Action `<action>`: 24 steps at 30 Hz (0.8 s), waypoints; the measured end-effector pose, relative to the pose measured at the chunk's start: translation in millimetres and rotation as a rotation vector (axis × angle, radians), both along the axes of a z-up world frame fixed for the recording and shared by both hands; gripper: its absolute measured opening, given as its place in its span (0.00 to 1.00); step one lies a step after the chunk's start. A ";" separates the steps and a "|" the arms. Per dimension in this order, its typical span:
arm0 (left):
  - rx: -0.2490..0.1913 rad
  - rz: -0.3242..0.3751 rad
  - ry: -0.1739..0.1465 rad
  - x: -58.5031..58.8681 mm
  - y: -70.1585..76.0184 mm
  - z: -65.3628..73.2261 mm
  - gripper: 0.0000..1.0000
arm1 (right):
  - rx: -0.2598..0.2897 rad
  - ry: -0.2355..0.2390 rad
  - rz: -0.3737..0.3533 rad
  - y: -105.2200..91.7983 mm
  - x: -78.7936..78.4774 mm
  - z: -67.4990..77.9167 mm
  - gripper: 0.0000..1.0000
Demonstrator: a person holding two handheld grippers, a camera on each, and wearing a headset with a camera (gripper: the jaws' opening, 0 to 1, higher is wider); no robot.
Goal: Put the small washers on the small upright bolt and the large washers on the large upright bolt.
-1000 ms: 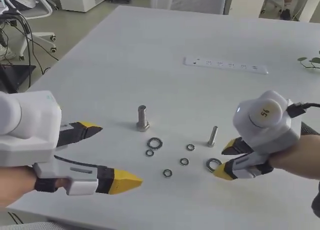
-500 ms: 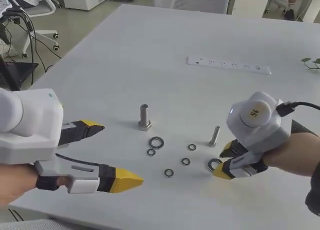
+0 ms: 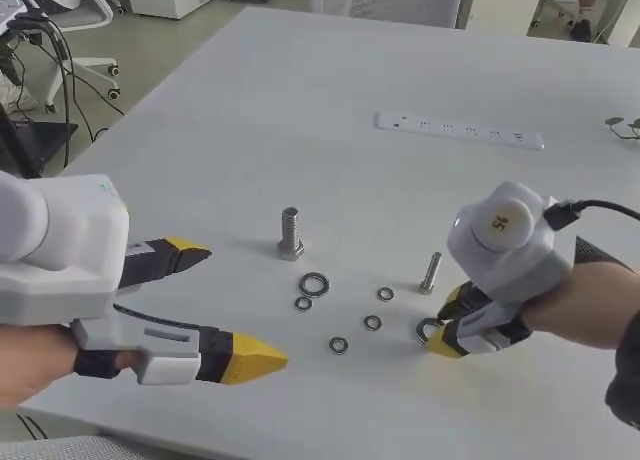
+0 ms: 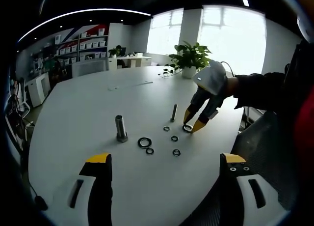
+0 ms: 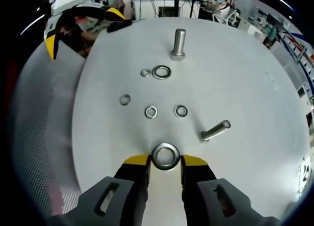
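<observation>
Right gripper view: the right gripper (image 5: 165, 163) hugs a big washer (image 5: 165, 155), though I cannot tell if it grips it; the left gripper (image 4: 164, 158) is wide open.

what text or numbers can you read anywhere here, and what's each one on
"5" plus a second character I can't settle: yellow round sticker on top of the right gripper.
Small greenish mark on the left gripper: too small to read.
Power strip: markings too small to read.
Wall signs behind the table, left gripper view: too blurred to read.
</observation>
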State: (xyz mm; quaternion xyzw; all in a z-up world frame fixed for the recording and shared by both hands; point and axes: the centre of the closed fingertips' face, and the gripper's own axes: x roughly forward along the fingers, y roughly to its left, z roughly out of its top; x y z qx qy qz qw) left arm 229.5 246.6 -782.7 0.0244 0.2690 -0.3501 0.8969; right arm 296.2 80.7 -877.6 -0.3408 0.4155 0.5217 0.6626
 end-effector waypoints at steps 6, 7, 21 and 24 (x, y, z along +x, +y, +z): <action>-0.003 0.002 -0.003 0.0 0.1 0.9 0.91 | -0.007 0.013 -0.003 0.4 1.0 0.2 0.26; -0.003 0.001 -0.003 0.0 0.1 1.1 0.91 | -0.010 0.014 -0.002 0.4 0.9 0.2 0.26; -0.002 -0.001 -0.005 0.0 -0.3 2.0 0.90 | -0.035 0.004 0.010 0.6 1.6 1.5 0.24; -0.004 -0.002 -0.004 -0.1 -0.6 1.9 0.90 | -0.039 0.006 0.014 -0.3 0.3 1.6 0.24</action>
